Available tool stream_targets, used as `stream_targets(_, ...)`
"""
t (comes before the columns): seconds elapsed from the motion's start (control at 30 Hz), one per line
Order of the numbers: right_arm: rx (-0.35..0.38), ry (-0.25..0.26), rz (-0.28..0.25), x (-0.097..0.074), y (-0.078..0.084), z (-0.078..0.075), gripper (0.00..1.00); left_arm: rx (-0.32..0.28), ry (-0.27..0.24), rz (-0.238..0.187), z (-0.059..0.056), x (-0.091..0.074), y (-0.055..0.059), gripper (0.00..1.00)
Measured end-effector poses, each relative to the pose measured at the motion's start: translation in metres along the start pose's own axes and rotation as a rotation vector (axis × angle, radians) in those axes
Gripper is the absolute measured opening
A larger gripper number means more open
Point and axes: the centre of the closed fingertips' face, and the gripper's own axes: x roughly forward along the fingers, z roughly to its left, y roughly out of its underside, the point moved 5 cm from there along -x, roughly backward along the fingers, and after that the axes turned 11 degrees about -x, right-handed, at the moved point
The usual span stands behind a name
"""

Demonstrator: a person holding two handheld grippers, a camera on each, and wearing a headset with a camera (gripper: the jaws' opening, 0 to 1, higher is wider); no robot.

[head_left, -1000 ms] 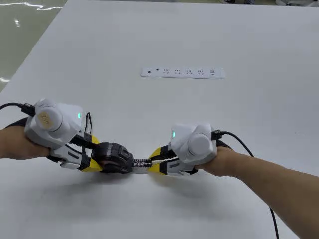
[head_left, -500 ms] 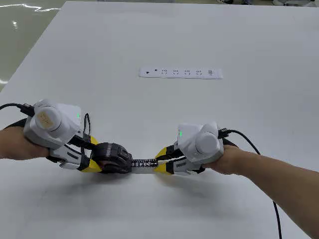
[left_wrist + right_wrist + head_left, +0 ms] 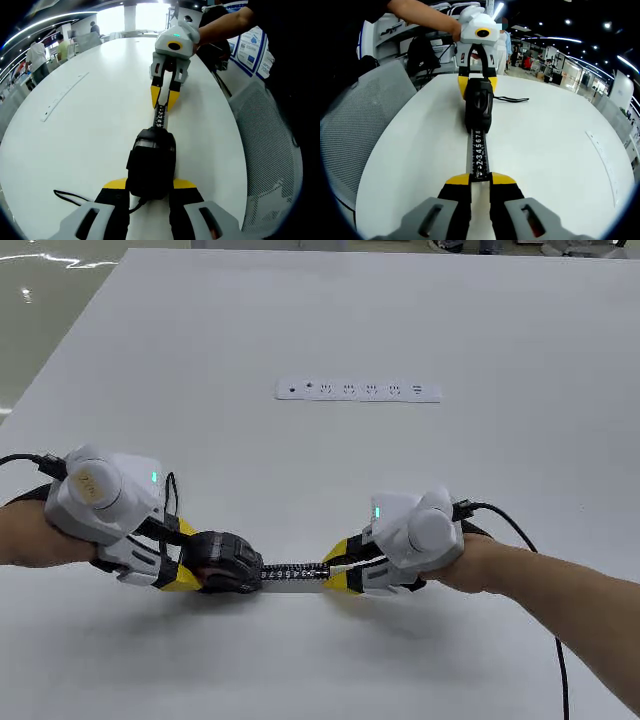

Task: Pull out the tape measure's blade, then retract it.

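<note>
1. Right hand-held gripper [image 3: 338,577] has drawn off toward the right of the head view since a second ago. More of the blade [image 3: 294,569] is now exposed between the two tools.
2. At the lower left of the head view, the left hand-held gripper [image 3: 188,556] has its yellow-tipped jaws pressed against both sides of the black tape measure [image 3: 226,560]. The tape measure is held low against the white counter [image 3: 300,470], left of centre.
3. On the right, the jaws are pinched together on the blade's free end. In the right gripper view, the printed numbers 1 to 8 run up the middle of the frame from the yellow tips to the case.
4. The blade lies straight and low over the counter, spanning the gap between the two grippers, which face each other nose to nose.
5. A white power strip [image 3: 358,391] lies at the upper centre of the head view, well apart from the work.
6. In the right gripper view, a thin black cable [image 3: 510,99] trails on the counter just right of the case.
7. The person's forearms enter the head view from the left edge and the lower right corner.
</note>
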Motion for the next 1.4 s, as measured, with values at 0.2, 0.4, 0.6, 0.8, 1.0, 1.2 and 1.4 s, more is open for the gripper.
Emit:
stream_targets(0.2, -0.005, -0.001, 0.007, -0.006, 0.004, 0.001, 0.11, -0.001, -0.001, 0.0, 0.0, 0.0, -0.001, 0.27)
stream_targets(0.4, 0.001, 0.0, 0.015, -0.014, 0.012, 0.001, 0.11, -0.007, 0.001, -0.001, -0.001, 0.0, -0.002, 0.27)
stream_targets(0.6, 0.0, 0.001, 0.022, -0.021, 0.018, 0.002, 0.11, -0.009, 0.002, 0.0, -0.001, 0.0, -0.002, 0.27)
stream_targets(0.8, 0.006, 0.002, 0.034, -0.029, 0.027, 0.003, 0.11, -0.01, 0.001, 0.0, -0.001, 0.001, -0.002, 0.27)
stream_targets(1.0, 0.008, 0.006, 0.047, -0.038, 0.034, 0.005, 0.11, -0.013, 0.001, 0.0, -0.002, 0.001, -0.002, 0.27)
stream_targets(1.2, 0.015, 0.01, 0.061, -0.05, 0.043, 0.007, 0.11, -0.012, 0.002, 0.003, -0.002, 0.001, -0.002, 0.27)
stream_targets(1.4, 0.015, 0.013, 0.081, -0.061, 0.053, 0.008, 0.11, -0.012, 0.002, 0.004, -0.002, 0.001, -0.002, 0.27)
